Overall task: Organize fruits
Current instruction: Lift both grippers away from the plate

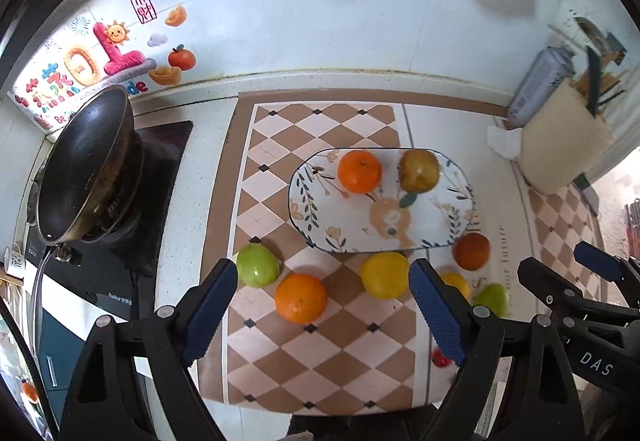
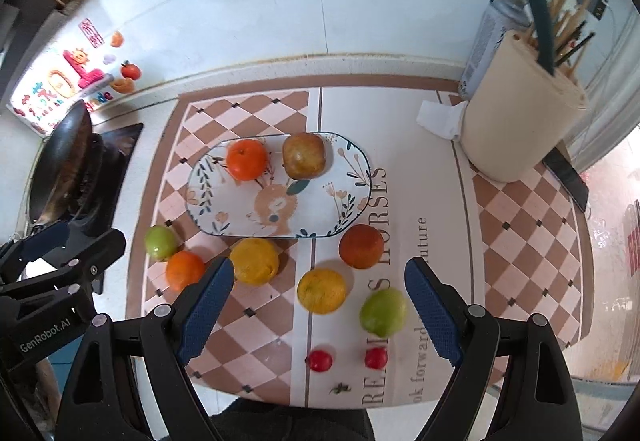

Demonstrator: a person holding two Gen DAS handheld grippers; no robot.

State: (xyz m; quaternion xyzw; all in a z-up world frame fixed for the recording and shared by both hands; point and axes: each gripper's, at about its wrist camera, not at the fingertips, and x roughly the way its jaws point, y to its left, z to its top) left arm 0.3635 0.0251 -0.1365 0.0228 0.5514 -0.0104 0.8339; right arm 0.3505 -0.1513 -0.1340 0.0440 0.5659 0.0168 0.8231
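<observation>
Both grippers hang high over the desk, pointing steeply down, and neither holds anything. The left gripper (image 1: 322, 315) has its blue pads spread wide with only the checked mat showing between them. The right gripper (image 2: 320, 311) is just as wide open, also with nothing between its pads.

The oval plate (image 2: 340, 209) sits mid-mat with two fruits already on it, both toward its far edge: an orange (image 2: 247, 159) at about 10 o'clock of the plate's centre and a brownish pear-like fruit (image 2: 304, 155) at about 12. The plate's long axis runs 9 to 3 o'clock in both views, and its near half is bare.

The loose fruits lie along the plate's near rim. In the left wrist view, a second orange (image 1: 301, 298) lies just below and between the pads toward 12 o'clock, with a green apple (image 1: 258, 265) at 10 o'clock beside the left pad. In the right wrist view, a yellow fruit (image 2: 321, 291) lies between the pads and a green fruit (image 2: 383, 312) just inside the right pad, at 2 o'clock.

Judging by this, each gripper is nearer its own side's fruit, and any carry to the plate would run toward 12 o'clock.
</observation>
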